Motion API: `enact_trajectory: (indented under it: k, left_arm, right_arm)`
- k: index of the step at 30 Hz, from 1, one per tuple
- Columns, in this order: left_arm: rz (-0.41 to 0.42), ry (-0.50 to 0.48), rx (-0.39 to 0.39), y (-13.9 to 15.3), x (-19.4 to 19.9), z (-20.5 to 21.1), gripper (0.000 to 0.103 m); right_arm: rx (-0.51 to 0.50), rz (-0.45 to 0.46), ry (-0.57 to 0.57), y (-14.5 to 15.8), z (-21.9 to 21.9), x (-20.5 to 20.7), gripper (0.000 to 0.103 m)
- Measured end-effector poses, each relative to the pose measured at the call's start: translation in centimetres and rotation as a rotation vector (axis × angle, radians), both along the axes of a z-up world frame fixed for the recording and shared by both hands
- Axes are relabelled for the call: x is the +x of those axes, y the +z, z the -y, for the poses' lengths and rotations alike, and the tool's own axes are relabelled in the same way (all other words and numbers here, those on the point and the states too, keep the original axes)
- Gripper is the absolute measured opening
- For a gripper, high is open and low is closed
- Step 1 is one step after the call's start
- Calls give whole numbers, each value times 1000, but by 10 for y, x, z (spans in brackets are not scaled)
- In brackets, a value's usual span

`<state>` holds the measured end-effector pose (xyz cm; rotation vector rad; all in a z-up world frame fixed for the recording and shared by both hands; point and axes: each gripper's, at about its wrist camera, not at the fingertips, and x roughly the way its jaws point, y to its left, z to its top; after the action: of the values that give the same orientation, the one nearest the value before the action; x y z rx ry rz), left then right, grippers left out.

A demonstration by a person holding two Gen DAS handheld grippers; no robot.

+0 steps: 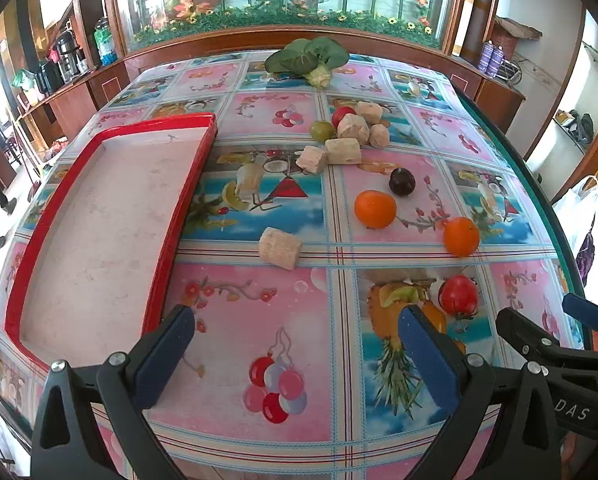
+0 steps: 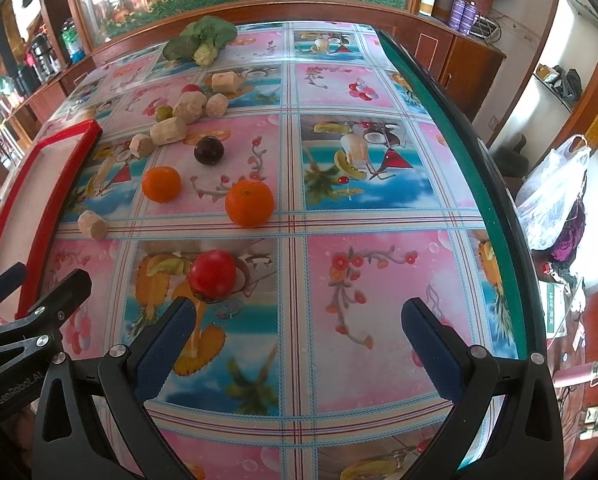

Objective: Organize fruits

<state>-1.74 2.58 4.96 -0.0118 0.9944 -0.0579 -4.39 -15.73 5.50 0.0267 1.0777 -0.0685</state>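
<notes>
The left gripper [image 1: 295,356] hangs over the tablecloth [image 1: 259,320] with its jaws wide apart and nothing between them. The right gripper [image 2: 299,344] is also spread wide and empty — it is beside the left one, over the near part of the table.

The red tray [image 1: 99,232] lies at the left side, and no fruit is in it. The fruits are scattered to the right of the tray. A red tomato [image 2: 213,276] lies nearest, just ahead of the right gripper's left finger. Farther off there are two oranges [image 2: 249,203] [image 2: 161,184], apart from each other, and a dark plum [image 2: 208,151] behind them.

At the far side, a green fruit [image 1: 322,131] and a second red one [image 1: 342,114] lie among beige chunks [image 1: 353,128]. One chunk [image 1: 280,248] lies alone near the tray's right rim. A leafy vegetable [image 1: 307,60] lies at the far edge of the table.
</notes>
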Motion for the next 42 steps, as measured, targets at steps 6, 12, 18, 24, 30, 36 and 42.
enact_trajectory:
  k: [6,12,18,24,30,36,42]
  left_arm:
    - [6,-3,6,1,0,1,103]
    - [-2,3,9,-1,2,-2,103]
    - [-7,4,14,-3,1,-8,103]
    - [-13,-10,42,-3,-4,-15,103]
    - [-20,-41,74,-3,-10,-19,103]
    - [-28,-62,81,-5,-14,-22,103]
    - [-40,-65,74,-7,-8,-19,103]
  right_arm:
    - [-14,14,10,2,1,0,103]
    - [-34,8,-7,2,8,3,103]
    - [-15,7,3,3,12,5,103]
    - [15,-7,127,-3,-2,8,103]
    - [69,45,284,-6,-25,16,99]
    - [111,-32,323,-29,-33,35,58]
    - [110,-41,357,-33,-40,33,32]
